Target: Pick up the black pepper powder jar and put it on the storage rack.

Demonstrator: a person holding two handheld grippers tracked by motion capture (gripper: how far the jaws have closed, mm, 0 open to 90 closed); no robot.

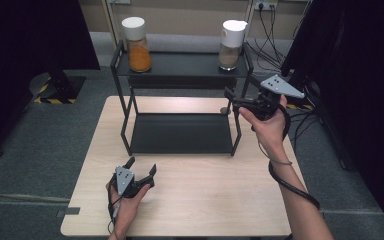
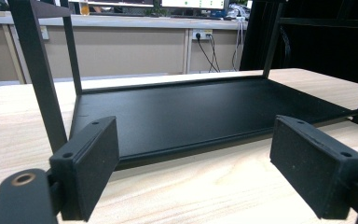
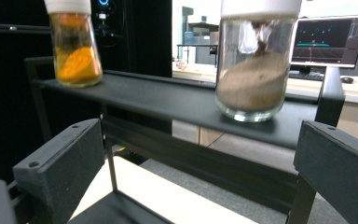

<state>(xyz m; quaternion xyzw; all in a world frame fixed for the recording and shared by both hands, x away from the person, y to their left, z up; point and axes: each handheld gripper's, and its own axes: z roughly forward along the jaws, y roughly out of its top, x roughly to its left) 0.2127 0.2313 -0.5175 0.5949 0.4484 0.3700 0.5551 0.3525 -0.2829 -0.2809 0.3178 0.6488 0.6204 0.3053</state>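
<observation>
A black two-shelf rack point(image 1: 180, 134) stands at the back of the wooden table. On its top shelf point(image 1: 182, 65) stand a white-capped jar of orange powder point(image 1: 137, 47) at the left and a white-capped jar of brown powder point(image 1: 230, 47) at the right. My right gripper point(image 1: 226, 101) is held up at the rack's right end, open and empty, facing the brown jar point(image 3: 256, 79) and the orange jar point(image 3: 77, 51) across the top shelf point(image 3: 168, 100). Low over the table's front left, my left gripper point(image 1: 141, 166) is open and empty, facing the bottom shelf point(image 2: 205, 107).
Bare tabletop point(image 1: 210, 200) stretches in front of the rack. Dark screens stand on both sides of the table, and cables point(image 1: 267, 30) hang from wall sockets at the back right. A stand's base with yellow-black tape point(image 1: 55, 92) lies on the floor at the left.
</observation>
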